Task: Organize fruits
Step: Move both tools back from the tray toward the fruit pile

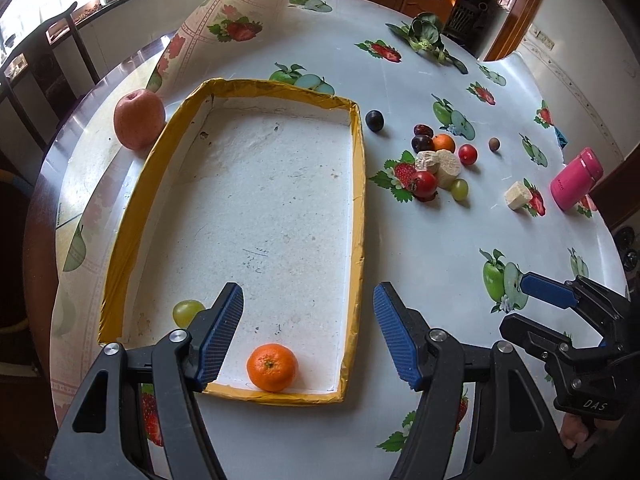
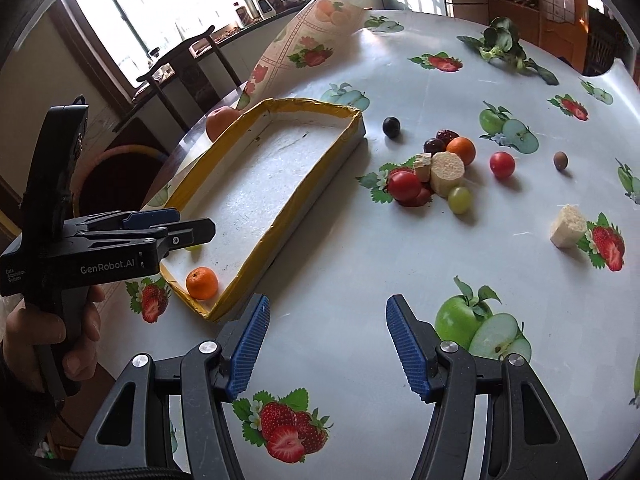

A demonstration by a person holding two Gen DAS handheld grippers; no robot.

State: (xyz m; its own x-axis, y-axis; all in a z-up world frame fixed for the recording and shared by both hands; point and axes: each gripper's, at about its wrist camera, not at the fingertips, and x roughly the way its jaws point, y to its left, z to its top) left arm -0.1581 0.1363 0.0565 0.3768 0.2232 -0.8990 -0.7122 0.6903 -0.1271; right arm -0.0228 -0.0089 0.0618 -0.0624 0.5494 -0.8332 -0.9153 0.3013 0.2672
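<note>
Tray (image 1: 362, 184): shallow, yellow-taped rim, white scuffed floor; sits on left half of table (image 1: 420, 288).
Fruit in tray: one mandarin (image 1: 272, 367) in near corner, rind bright, intact; one green grape (image 1: 186, 312) by near left wall, partly hidden behind finger.
Fruit outside tray: apple (image 1: 139, 119) touching far left wall; dark plum (image 1: 374, 120) just beside far right corner; cluster to the right — second mandarin (image 1: 444, 143), cherry tomatoes (image 1: 425, 183), green grape (image 1: 460, 189), dark plums, mixed with pale foam chunks (image 1: 448, 166).
Step in hand: sorting barely begun, judged from two pieces in and most out.
Left gripper (image 1: 308, 332): spread wide, nothing held, hovering over near end of tray above mandarin.
Right gripper (image 2: 328, 344): spread wide, nothing held, above bare table near tray's right wall.
Next move, as judgement: reach toward cluster or lone plum; call for picking round, rolling fruit clear of foam chunks.
Periphery: pink flask (image 1: 576, 179), leafy greens (image 1: 426, 34) at far edge.
</note>
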